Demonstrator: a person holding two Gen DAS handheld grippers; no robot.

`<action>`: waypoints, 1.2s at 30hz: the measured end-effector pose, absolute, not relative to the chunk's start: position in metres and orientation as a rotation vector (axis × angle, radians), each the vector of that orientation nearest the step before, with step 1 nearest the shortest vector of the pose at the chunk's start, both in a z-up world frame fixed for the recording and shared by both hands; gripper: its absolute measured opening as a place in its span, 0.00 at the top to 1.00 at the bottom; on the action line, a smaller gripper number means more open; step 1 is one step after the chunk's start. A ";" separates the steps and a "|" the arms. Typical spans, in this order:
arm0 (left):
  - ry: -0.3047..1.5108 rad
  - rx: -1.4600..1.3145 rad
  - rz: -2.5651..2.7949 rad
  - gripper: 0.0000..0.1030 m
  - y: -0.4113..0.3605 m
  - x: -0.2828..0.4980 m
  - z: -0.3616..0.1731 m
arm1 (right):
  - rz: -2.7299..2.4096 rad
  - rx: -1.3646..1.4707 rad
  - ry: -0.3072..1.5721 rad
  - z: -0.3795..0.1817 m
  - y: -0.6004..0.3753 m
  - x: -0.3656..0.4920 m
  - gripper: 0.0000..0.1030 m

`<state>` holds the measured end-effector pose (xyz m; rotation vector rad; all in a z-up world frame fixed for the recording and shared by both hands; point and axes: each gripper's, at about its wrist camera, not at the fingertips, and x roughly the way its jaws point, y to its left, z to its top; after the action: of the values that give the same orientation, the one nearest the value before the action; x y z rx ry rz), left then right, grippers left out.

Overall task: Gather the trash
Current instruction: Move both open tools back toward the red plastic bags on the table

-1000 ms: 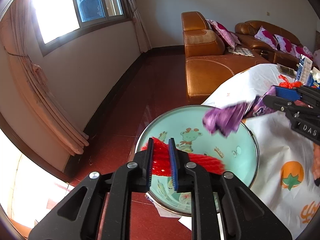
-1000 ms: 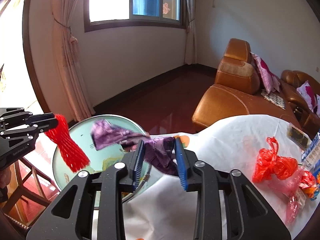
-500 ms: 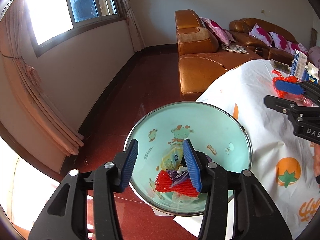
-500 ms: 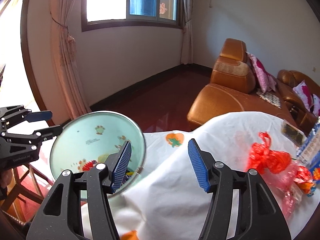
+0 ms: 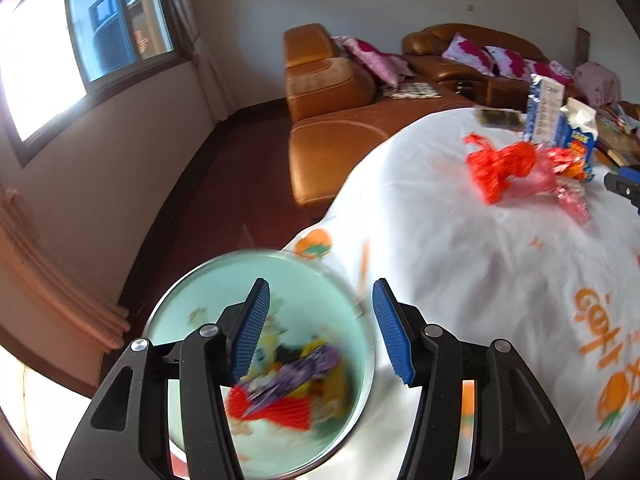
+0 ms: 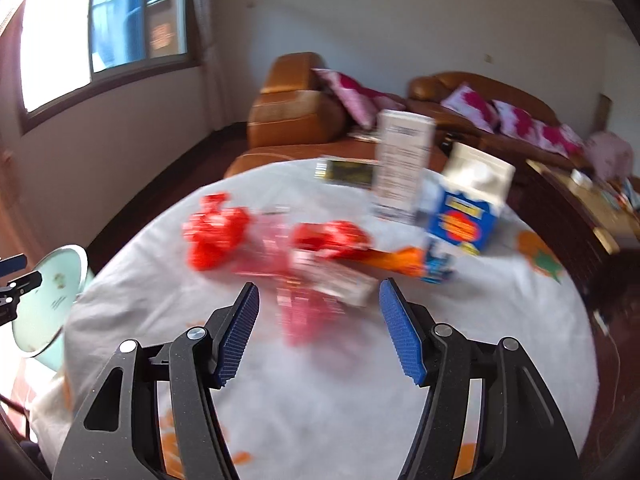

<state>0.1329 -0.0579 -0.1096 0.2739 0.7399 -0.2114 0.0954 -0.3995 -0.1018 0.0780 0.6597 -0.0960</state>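
Both grippers had swung from the bin (image 5: pixel 192 300) toward the table (image 6: pixel 320 400), the left gripper (image 5: pixel 320 330) and right gripper (image 6: pixel 318 330) opening, nothing between their jaws. Ahead of the right one a pink wrapper (image 6: pixel 308 304) lay too blurred to tell its long axis, with red bags (image 6: pixel 216 232) and cartons (image 6: pixel 464 220) beyond.

Both grippers empty, jaws parting

The left gripper (image 5: pixel 320 328) angled downward with its blue pads spreading and nothing between them; the right gripper (image 6: pixel 320 330) (likewise tilted down) was also widening, its pads pressing on nothing.
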 end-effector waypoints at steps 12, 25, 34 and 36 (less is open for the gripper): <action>0.729 0.273 -0.336 0.41 -0.178 0.188 -0.100 | -0.278 0.182 0.647 -0.113 -0.494 0.063 0.31; 0.831 0.333 -0.384 0.41 -0.245 0.230 -0.139 | -0.312 0.272 0.701 -0.132 -0.533 0.076 0.29; 0.888 0.360 -0.458 0.73 -0.261 0.230 -0.161 | -0.278 0.285 0.728 -0.142 -0.531 0.079 0.27; 0.895 0.355 -0.461 0.73 -0.258 0.229 -0.159 | -0.278 0.281 0.732 -0.143 -0.529 0.079 0.26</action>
<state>0.2290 -0.2584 -0.1589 0.3550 0.8951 -0.4614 0.0790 -0.5295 -0.1429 0.2813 0.7320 -0.2778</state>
